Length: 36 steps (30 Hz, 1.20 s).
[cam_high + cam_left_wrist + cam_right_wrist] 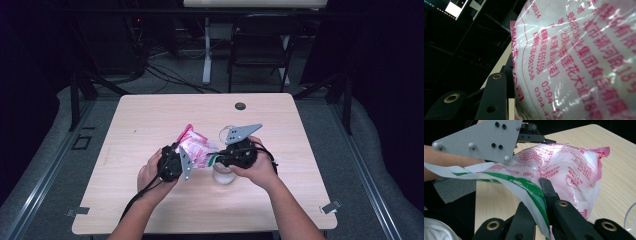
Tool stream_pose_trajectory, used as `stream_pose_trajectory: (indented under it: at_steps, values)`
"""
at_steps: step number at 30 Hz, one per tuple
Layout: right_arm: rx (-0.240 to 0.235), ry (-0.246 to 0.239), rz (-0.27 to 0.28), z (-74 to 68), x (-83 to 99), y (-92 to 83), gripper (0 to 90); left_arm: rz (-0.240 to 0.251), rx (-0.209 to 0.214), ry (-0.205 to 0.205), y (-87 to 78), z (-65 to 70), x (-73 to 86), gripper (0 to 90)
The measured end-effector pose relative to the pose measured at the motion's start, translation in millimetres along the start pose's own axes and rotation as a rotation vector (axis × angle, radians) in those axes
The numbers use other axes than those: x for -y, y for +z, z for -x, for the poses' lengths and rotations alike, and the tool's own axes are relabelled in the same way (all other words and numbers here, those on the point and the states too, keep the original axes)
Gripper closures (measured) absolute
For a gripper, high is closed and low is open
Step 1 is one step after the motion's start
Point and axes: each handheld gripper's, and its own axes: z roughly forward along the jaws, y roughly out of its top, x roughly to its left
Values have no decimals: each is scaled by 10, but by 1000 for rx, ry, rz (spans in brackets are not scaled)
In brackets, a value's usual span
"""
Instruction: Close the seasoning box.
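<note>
High view: a pale wooden worktop carries a clear plastic bag printed in pink, held just above the worktop's middle between two hand-held tools. The left tool grips the bag's near-left side, its jaws partly closed on the bulk. The right tool meets the bag's right end, beside a green-and-white strip. A clear glass stands on the worktop just under the right hand (its rim is partly hidden). A dark folding chair stands beyond the far edge.

Left gripper view: the bag, filled with white grains, presses against the black jaw at lower left.

Right gripper view: the right tool is clenched on the bag's green-striped edge, the film pinched flat between its jaws. The bag's bulk lies beyond, with the left tool's grey plate at its far left.
</note>
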Motion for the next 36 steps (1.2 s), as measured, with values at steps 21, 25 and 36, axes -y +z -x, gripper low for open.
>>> stream_pose_trajectory:
  at_steps: [21, 25, 36]
  values:
    - [12, 43, 29, 114, 65, -104, 900, -45, -80, 139, -32, -40, -182, 603]
    - [7, 57, 35, 135, 80, -109, 900, -55, -93, 166, -40, -34, -203, 604]
    - [-5, 96, 25, 225, 151, -75, 900, -87, -147, 252, -80, -4, -226, 608]
